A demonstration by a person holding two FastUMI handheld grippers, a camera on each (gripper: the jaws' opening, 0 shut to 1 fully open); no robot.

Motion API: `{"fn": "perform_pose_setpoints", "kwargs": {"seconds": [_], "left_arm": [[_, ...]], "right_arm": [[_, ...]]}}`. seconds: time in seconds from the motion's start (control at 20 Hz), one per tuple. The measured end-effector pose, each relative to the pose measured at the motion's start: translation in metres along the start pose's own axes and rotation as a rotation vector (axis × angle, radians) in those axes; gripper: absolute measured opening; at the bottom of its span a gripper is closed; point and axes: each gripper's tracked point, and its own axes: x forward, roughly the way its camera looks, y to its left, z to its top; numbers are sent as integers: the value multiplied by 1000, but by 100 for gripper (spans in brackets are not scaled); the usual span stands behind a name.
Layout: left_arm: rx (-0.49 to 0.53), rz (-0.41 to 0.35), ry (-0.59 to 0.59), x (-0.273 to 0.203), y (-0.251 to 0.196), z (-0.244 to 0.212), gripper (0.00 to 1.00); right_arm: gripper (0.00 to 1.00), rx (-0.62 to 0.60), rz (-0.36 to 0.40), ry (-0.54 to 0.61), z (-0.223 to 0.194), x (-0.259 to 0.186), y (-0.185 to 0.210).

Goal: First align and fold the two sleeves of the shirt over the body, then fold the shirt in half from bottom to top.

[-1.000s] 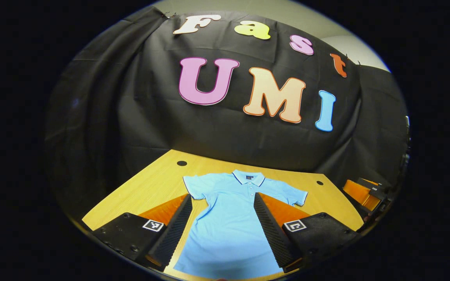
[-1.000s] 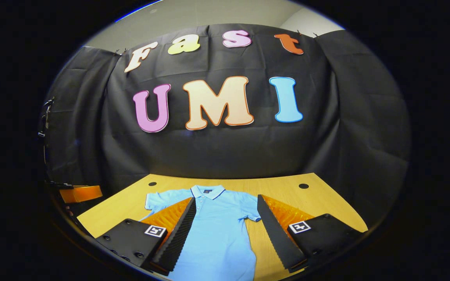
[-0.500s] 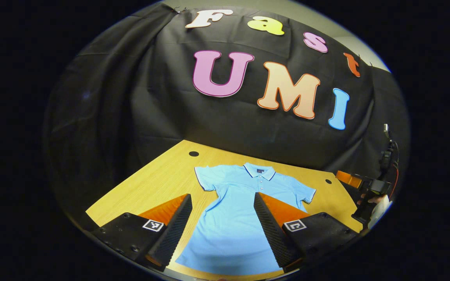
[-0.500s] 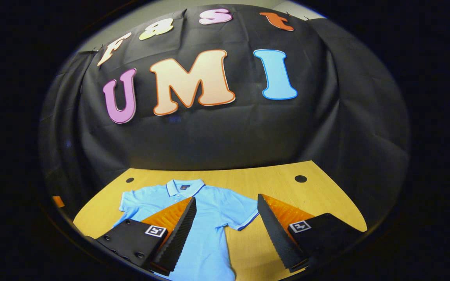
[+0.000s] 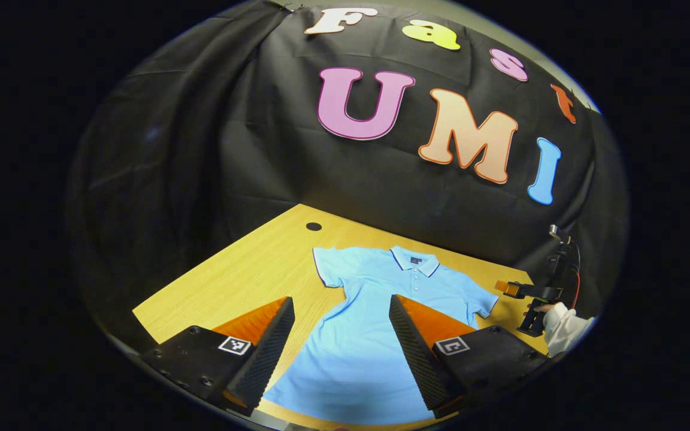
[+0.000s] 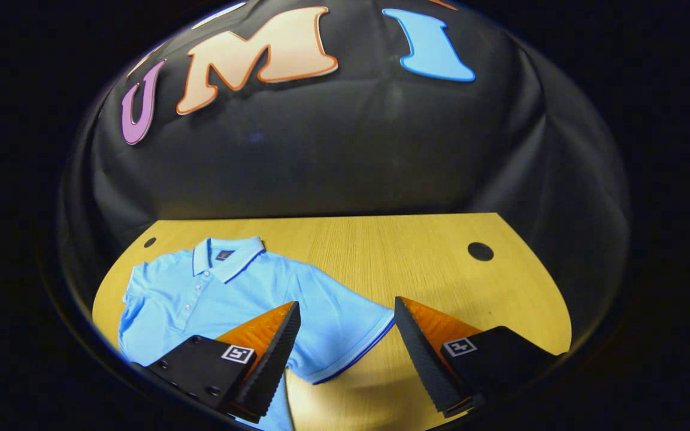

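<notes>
The light-blue shirt [image 5: 375,323] lay flat on the bench [image 5: 243,281] (collar toward 12 o'clock). The left tool [image 5: 341,311] hung spread above its body; the right tool [image 6: 347,317], spread too, hovered over its sleeve [image 6: 351,326].

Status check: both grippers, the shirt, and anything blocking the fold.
Left gripper open, above the shirt body. Right gripper open, over the right sleeve hem. Shirt flat on the table, sleeves unfolded. Nothing in the way.

Light fell bright on the table [image 6: 381,251] while the cloth wall [image 5: 201,155] behind stayed dim. Both views bowed strongly at the edges. Focus was mostly sharp.
</notes>
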Motion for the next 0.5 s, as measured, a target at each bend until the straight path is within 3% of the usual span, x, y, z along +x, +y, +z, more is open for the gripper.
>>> {"fn": "perform_pose_setpoints", "kwargs": {"seconds": [0.25,0.3,0.35,0.5], "left_arm": [[5,30,36,1,-1,-11,95],[8,37,40,-1,-2,-14,95],[10,42,41,-2,-3,-15,95],[11,56,43,0,-4,-19,95]], "right_arm": [[98,-46,-23,78,-27,37,-11],[94,-48,-21,87,-32,41,-11],[98,-54,-17,98,-37,44,-12],[99,-32,3,106,-41,49,-11]]}}
